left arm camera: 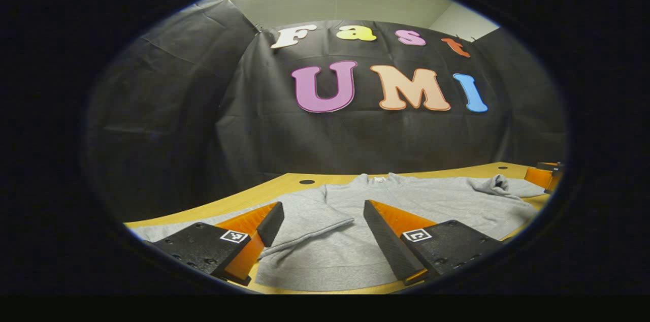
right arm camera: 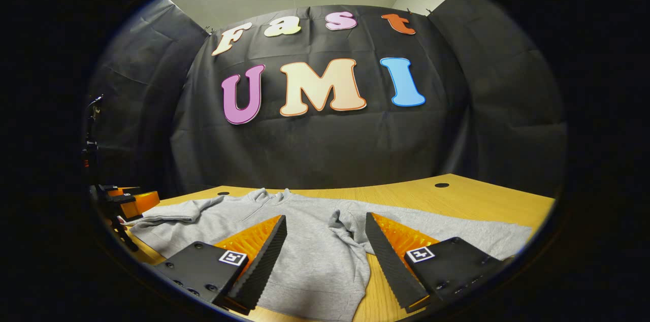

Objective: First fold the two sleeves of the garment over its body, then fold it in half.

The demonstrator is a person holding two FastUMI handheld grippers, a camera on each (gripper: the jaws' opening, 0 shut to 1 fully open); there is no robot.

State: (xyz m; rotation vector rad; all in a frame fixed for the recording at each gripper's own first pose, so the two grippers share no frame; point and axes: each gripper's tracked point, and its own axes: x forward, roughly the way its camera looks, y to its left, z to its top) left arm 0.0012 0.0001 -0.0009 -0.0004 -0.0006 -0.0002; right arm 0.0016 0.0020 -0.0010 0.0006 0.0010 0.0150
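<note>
both grippers [left arm camera: 322, 233] [right arm camera: 325, 248] hover with jaws spread wide, holding nothing; the grey sweatshirt [left arm camera: 406, 200] lies flat on the surface [right arm camera: 457, 200] just ahead, each sleeve [left arm camera: 304, 218] [right arm camera: 350, 225] before its nearer gripper.

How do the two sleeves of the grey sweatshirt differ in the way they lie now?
The left sleeve lies flat and smooth, with a clean edge across the sweatshirt's body; the right sleeve is bunched and wrinkled near the shoulder. The left sleeve partly overlaps the body, while the right sleeve stretches out sideways over the wooden table. Both are the same grey cloth, and neither is held by a gripper.
</note>
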